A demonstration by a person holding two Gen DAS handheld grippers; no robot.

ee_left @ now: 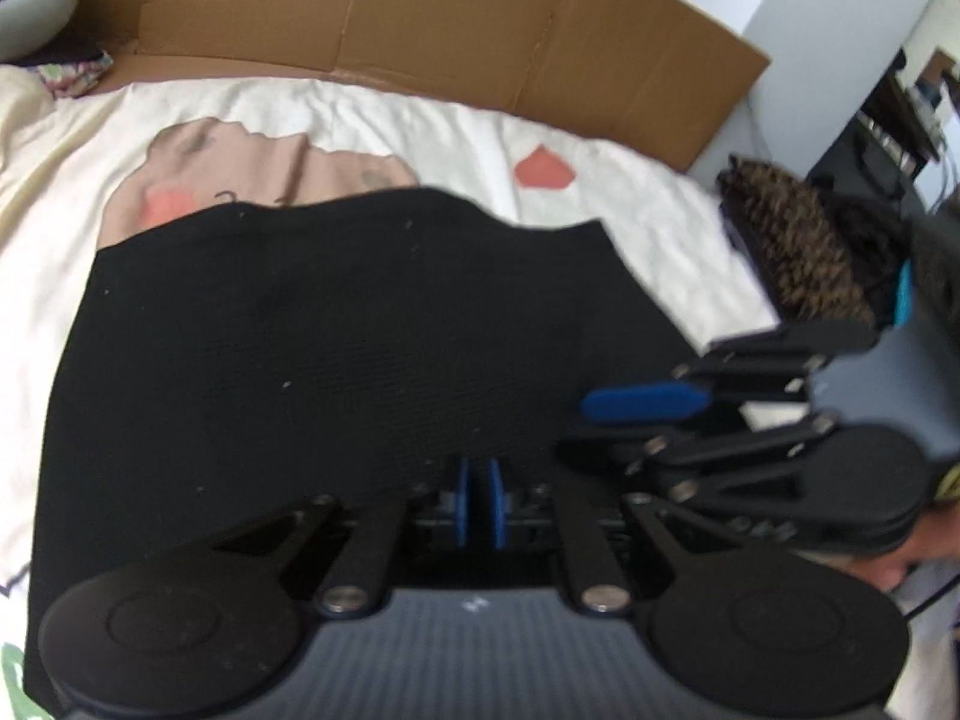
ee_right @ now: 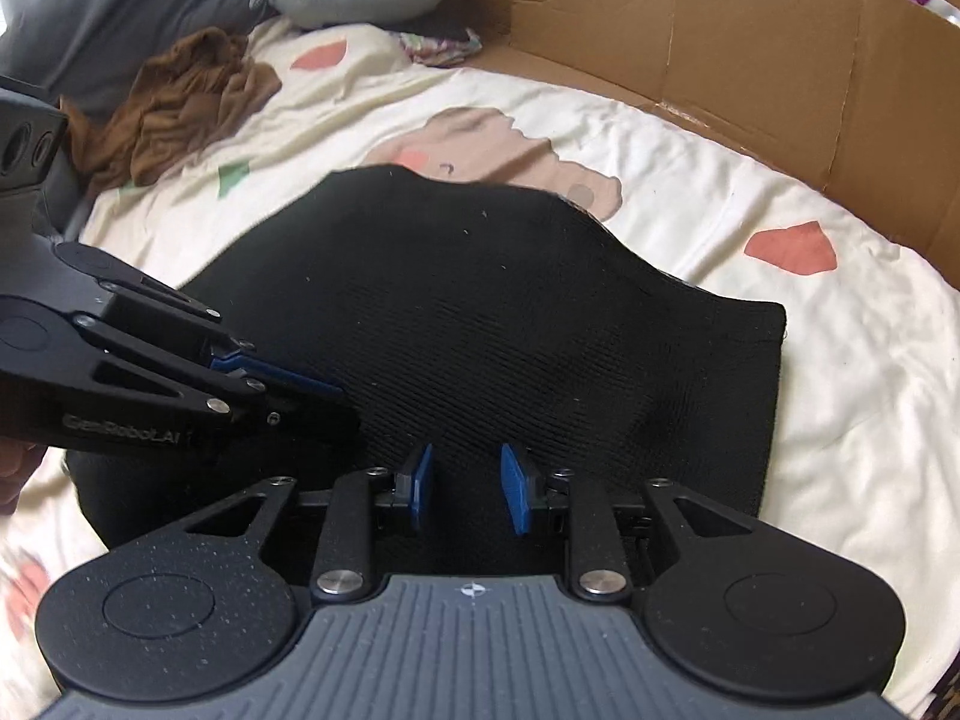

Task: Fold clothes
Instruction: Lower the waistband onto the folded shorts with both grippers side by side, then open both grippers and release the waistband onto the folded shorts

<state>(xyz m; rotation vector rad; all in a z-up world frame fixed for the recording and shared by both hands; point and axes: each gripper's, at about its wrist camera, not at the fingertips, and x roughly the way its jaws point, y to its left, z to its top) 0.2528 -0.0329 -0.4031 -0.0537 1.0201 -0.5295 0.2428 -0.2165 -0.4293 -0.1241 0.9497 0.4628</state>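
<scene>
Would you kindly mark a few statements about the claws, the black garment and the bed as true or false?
1. The black garment lies on a cream bedsheet with coloured patches. True.
2. The left claw is wide open. False: its blue pads sit nearly together, seemingly nipping the garment's near edge.
3. The right claw is open. True.
4. A brown crumpled cloth lies on top of the black garment. False: it lies apart, further up the bed.
5. Cardboard stands behind the bed. True.
</scene>
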